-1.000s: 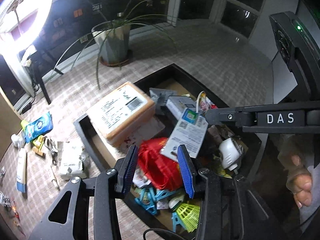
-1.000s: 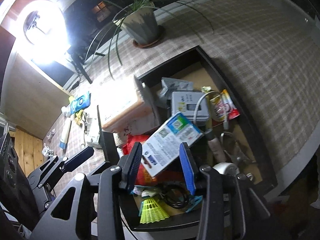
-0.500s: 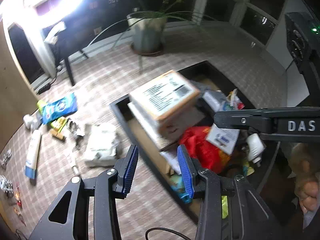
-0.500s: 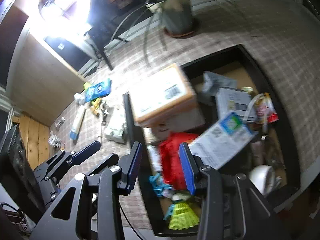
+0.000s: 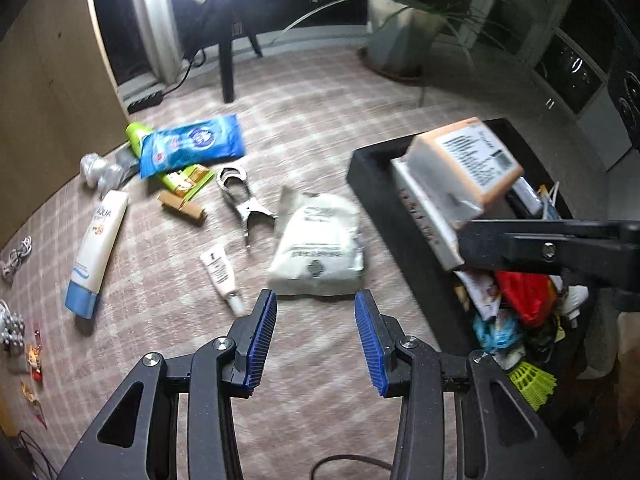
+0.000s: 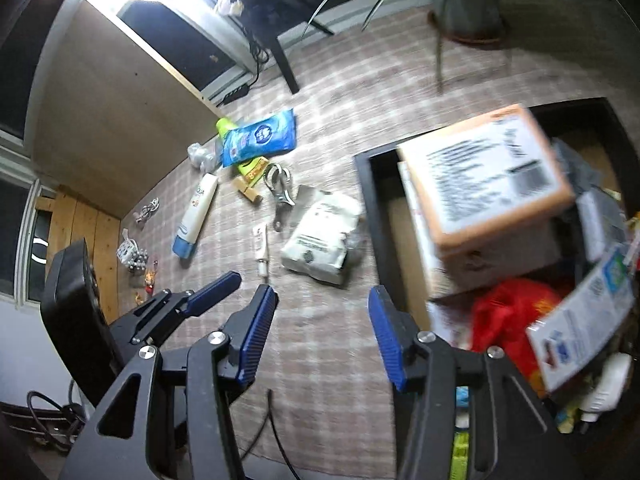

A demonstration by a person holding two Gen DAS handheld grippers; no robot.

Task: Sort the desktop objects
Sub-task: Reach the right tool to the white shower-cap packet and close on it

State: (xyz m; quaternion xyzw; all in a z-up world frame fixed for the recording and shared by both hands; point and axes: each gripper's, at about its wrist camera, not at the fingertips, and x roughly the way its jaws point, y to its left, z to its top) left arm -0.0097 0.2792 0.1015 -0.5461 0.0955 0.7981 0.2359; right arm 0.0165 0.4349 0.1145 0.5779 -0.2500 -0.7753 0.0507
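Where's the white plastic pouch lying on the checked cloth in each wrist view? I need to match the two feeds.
Left wrist: white pouch sits centre frame, just beyond the open left gripper, left of the black tray.
Right wrist: white pouch sits centre, up and left of the open right gripper.
Shared landmark: the blue wipes pack, further back on the left.

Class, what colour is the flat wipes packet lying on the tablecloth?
Blue wipes packet, with white markings; clearest in the left wrist view.

Glossy plastic wipes pack (image 5: 192,145), shiny metal opener (image 5: 245,200) (blurred), matt cardboard parcel (image 6: 490,178).
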